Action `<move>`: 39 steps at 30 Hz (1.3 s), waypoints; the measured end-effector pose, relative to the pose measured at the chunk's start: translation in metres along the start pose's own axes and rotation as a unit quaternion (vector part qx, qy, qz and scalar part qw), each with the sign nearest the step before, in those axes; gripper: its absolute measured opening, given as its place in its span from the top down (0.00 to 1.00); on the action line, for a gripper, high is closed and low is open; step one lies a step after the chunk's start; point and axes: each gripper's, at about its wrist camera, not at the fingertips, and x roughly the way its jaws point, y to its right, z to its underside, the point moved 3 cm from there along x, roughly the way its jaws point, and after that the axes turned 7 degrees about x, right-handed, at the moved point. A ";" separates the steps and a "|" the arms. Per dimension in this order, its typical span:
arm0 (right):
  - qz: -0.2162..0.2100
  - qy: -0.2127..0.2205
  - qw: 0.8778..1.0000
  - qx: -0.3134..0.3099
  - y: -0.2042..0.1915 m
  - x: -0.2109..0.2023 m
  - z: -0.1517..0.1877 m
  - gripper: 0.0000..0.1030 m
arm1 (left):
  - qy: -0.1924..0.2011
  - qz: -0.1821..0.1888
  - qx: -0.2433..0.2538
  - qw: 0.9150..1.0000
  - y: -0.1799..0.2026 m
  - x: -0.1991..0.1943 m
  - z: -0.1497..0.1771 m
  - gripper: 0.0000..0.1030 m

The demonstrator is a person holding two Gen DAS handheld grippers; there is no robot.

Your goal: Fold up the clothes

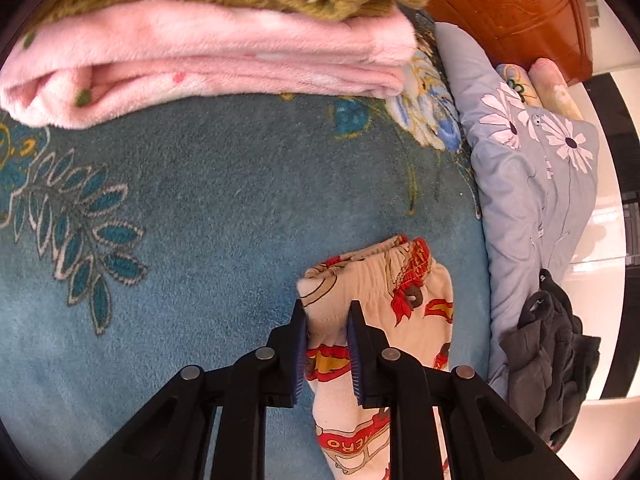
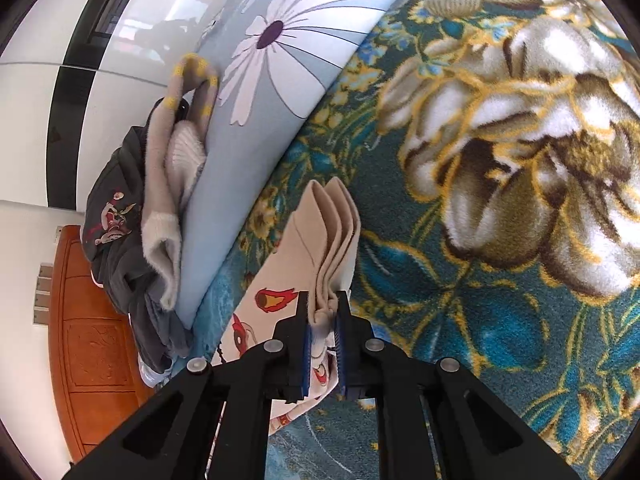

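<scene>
While folded pink and olive pieces point(image 1: 208, 60) sit at twelve o'clock, the left gripper point(image 1: 327, 312) and right gripper point(image 2: 323, 304) clamp the printed pants point(image 1: 376, 292) (fold unfinished, seemingly); dark clothes point(image 1: 552, 352) wait at four o'clock.

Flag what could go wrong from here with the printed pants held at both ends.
1. The left hand-held gripper pinches only one corner of the printed pants at the waistband; it may slip out.
2. The right hand-held gripper clamps several stacked layers near their edge; an inner layer could slide free and spoil the fold.
3. The folded pink blanket and the dark clothes lie close by; the pants might drag across them.
</scene>
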 end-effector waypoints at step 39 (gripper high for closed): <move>0.004 -0.026 0.956 -0.292 -0.142 -0.044 0.133 0.91 | -0.026 0.032 -0.060 0.997 -0.087 -0.067 0.084 0.58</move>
